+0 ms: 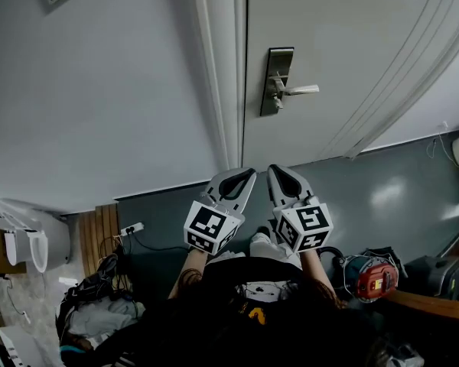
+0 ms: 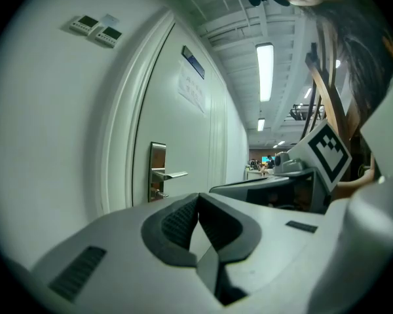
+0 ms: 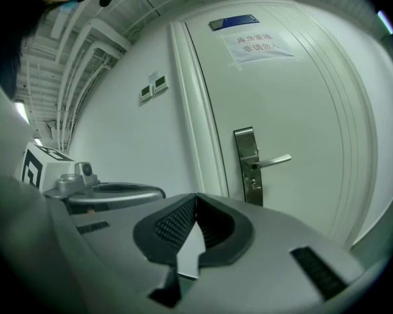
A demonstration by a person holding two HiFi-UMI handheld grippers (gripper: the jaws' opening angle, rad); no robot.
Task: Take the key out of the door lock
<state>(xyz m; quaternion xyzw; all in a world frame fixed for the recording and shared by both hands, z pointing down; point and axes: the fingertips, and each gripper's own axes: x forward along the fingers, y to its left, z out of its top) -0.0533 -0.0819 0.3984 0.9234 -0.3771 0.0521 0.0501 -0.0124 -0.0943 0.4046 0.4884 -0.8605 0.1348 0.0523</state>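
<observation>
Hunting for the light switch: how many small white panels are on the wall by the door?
2: first white wall panel and second white wall panel, side by side, left of the white door.

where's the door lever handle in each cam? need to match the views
Head view: lever handle in the upper middle, pointing right across the door.
Left gripper view: left of centre, just above the jaws, pointing right.
Right gripper view: right of centre, pointing right.
Shared landmark: the steel lock plate that carries it, just right of the door frame in all three views.
</observation>
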